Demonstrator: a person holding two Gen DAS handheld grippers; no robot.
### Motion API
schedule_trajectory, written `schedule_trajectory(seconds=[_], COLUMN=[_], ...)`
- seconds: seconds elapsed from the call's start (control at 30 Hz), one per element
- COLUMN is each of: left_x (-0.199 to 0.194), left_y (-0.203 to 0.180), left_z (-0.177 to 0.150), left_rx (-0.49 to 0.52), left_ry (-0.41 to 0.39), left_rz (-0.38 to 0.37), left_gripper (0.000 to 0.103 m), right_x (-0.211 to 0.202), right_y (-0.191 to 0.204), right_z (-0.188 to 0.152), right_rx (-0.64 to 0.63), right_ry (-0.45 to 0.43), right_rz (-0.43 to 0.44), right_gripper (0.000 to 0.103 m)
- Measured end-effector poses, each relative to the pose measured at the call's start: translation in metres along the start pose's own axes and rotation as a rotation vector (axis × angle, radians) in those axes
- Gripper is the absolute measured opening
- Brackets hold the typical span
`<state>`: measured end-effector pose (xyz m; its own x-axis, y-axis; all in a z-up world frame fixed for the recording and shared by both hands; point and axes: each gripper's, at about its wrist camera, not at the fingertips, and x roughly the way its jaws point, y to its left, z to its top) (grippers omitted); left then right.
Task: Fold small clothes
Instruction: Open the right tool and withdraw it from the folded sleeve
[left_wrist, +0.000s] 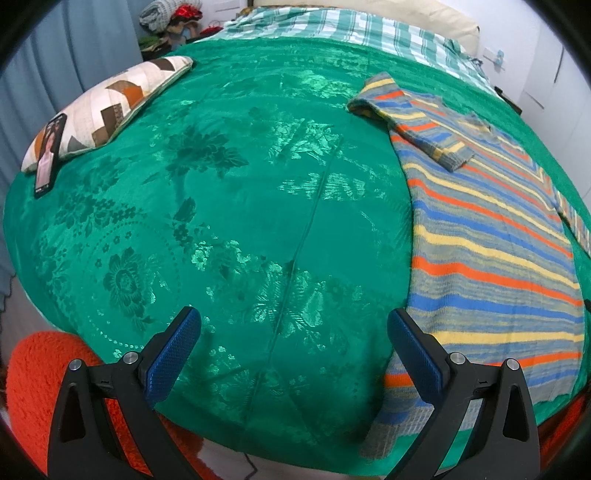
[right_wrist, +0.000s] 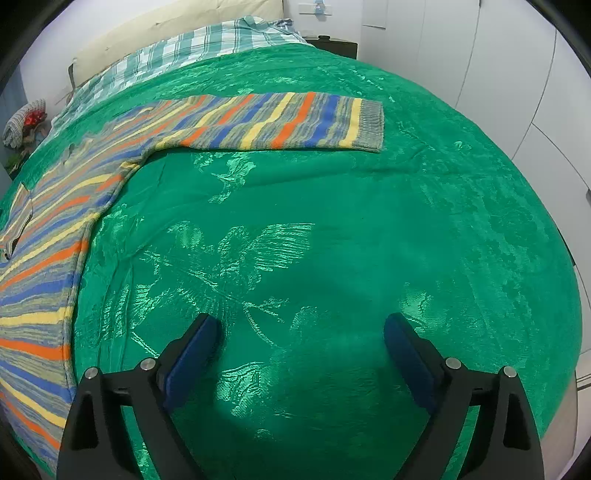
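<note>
- A shiny green floral bedspread (left_wrist: 229, 206) is covering the bed, white wardrobe doors (right_wrist: 517, 74) standing behind.
- The striped knitted sweater (left_wrist: 491, 240) is lying flat on it.
- The left gripper (left_wrist: 293, 323) and right gripper (right_wrist: 301, 330) are hanging released, grasping nothing.

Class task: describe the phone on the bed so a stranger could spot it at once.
Start at the green bedspread and go to its far left edge, where a chevron-patterned pillow lies. The phone leans against it: a slim dark slab with a lit screen, the only hard object there.
</note>
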<state>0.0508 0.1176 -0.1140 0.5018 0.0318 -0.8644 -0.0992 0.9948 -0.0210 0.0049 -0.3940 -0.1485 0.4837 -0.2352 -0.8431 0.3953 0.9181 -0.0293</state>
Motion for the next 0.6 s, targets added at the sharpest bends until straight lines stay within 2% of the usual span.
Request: schedule_trajectory(seconds=[0.6], left_x=[0.0027], left_y=[0.0014], left_z=[-0.0009], left_rx=[-0.005], left_ry=[0.012], left_rz=[0.002], left_gripper=[0.101], right_x=[-0.0004], right_y=[0.0], right_z=[-0.0002], right_rx=[0.0], right_ry=[0.0], right_rz=[-0.001], right_gripper=[0.093])
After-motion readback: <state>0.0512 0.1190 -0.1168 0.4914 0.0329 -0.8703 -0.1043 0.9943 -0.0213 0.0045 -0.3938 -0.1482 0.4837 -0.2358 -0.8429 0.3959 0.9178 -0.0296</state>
